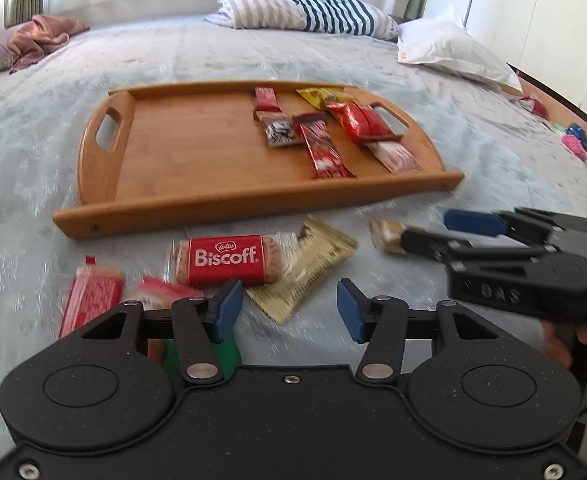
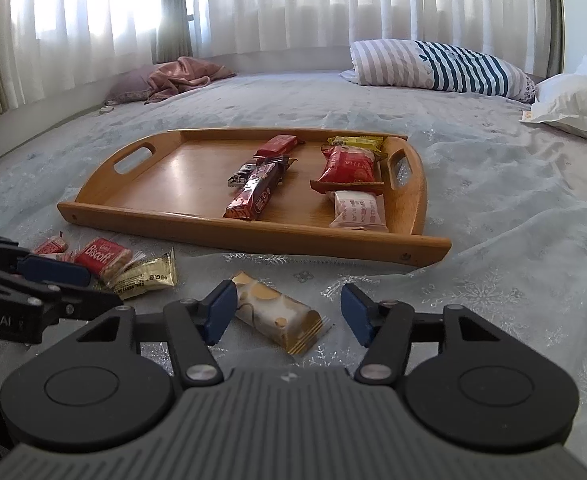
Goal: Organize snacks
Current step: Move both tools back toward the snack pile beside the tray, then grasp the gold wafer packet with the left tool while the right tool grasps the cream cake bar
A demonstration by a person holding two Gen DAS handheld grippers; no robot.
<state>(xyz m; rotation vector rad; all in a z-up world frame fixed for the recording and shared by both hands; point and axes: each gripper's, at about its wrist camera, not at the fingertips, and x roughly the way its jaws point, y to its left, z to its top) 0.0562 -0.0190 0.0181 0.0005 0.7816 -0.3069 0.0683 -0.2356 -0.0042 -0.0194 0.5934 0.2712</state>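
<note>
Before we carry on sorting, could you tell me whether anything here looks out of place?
Nothing damaged or spilled. The snacks crowd the right half of the tray, overlapping crookedly, while the Biscoff and others lie loose on the bed.

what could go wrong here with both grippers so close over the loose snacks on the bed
1. The right gripper is open around the tan snack bar, which lies slanted across the gap; closing may catch only a corner.
2. The left gripper is open over the overlapping Biscoff pack and gold wrapper; it may grab both.
3. The soft bedspread could let packs slide.
</note>
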